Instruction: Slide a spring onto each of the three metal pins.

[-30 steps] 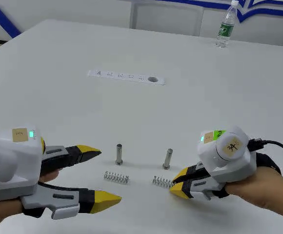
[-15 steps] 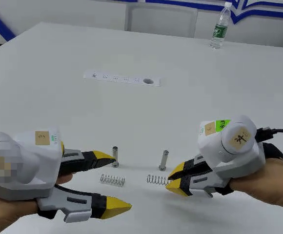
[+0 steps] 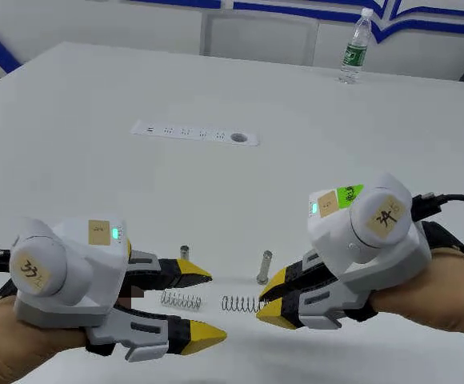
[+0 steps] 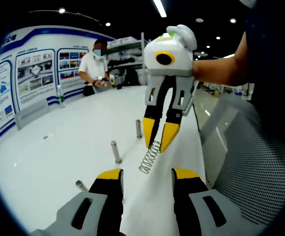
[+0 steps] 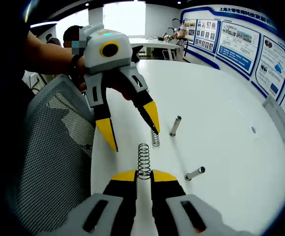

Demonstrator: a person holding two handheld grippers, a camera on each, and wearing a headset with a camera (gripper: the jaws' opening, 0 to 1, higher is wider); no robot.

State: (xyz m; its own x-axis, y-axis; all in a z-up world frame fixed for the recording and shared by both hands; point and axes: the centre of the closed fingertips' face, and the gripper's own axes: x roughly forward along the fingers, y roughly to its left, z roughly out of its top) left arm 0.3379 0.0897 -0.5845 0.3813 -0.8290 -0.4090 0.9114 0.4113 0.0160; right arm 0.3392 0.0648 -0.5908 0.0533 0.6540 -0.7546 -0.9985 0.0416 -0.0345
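Table (image 3: 96,96): spring (image 5: 143,158) in right hand-held gripper (image 5: 143,175)

right tool (image 3: 268,298) yellow-tipped black, spring (image 3: 240,304) silvery, table (image 3: 96,104) white

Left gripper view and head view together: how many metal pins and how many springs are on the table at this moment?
Metal pins: 3 (near pin, middle pin, far pin)
Springs: 2 (loose spring; held spring, in the jaws of the right gripper)
Total: 5
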